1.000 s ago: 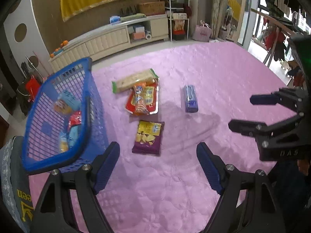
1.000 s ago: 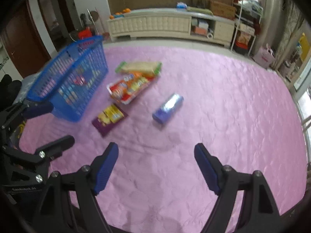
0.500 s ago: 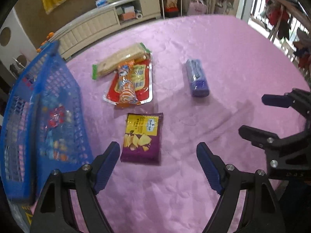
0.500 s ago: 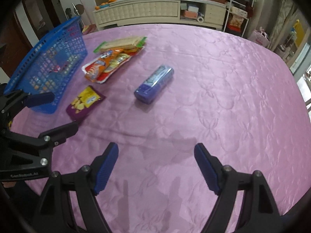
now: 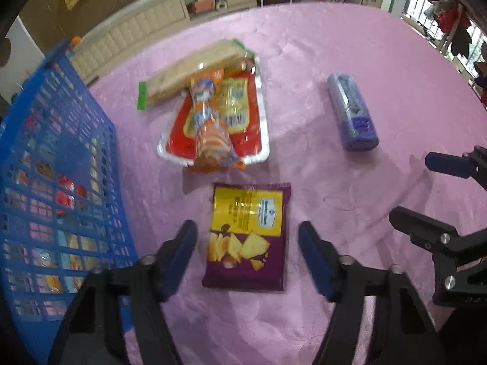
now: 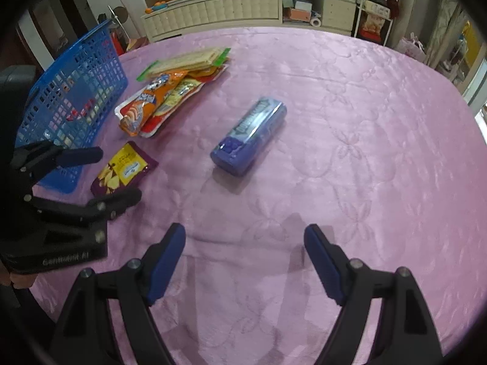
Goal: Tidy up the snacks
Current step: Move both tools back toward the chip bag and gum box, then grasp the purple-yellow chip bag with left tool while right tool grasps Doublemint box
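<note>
Flat purple-and-yellow chip packet (image 5: pixel 246 237) between spread fingers (image 5: pixel 313 258)

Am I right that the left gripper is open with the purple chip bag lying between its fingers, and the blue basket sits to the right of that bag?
Not quite: the blue basket sits to the left of the purple chip bag, not the right, as the left wrist view shows. The rest holds: the left gripper is open, and the bag lies between its fingers on the pink cloth.

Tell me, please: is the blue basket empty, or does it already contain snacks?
Not empty. Through the grid wall of the blue basket, several colourful snack packets show inside; what they are is too blurred to tell.
</note>
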`<state>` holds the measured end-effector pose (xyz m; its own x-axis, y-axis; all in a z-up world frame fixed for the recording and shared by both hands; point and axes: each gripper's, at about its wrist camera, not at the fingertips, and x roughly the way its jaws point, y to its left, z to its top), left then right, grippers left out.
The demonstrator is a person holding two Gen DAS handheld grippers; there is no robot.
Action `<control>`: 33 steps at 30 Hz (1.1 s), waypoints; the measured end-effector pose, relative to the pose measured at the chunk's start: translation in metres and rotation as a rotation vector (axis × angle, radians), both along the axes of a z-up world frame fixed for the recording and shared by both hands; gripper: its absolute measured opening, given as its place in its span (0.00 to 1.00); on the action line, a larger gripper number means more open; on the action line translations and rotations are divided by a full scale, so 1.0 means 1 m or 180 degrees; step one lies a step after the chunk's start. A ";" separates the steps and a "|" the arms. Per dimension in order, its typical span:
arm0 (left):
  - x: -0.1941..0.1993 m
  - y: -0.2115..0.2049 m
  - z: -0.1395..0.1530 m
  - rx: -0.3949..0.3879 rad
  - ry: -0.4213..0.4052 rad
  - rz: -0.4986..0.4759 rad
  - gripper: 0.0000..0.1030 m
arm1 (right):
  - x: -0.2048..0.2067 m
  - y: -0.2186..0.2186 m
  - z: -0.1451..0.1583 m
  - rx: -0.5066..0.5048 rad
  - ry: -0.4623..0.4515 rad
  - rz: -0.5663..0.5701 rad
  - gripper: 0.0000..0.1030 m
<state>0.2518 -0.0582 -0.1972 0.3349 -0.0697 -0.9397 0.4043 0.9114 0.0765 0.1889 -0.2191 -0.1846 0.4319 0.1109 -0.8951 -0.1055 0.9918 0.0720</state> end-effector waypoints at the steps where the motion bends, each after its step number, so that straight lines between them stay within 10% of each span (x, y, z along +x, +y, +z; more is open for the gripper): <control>1: 0.001 0.001 0.000 -0.0065 0.0018 0.0014 0.57 | 0.000 0.001 -0.002 0.0009 0.0015 -0.0004 0.81; 5: 0.001 0.002 -0.001 -0.0163 0.0094 0.0009 0.44 | -0.002 0.001 0.000 -0.0073 -0.0055 -0.0080 0.81; 18: -0.033 -0.008 0.040 -0.0124 -0.0353 0.0191 0.44 | -0.010 -0.019 0.011 0.0047 -0.0035 -0.0263 0.81; 33: 0.016 -0.014 0.054 -0.0178 -0.0603 0.0457 0.44 | 0.044 -0.019 0.024 0.0275 -0.0005 -0.0228 0.81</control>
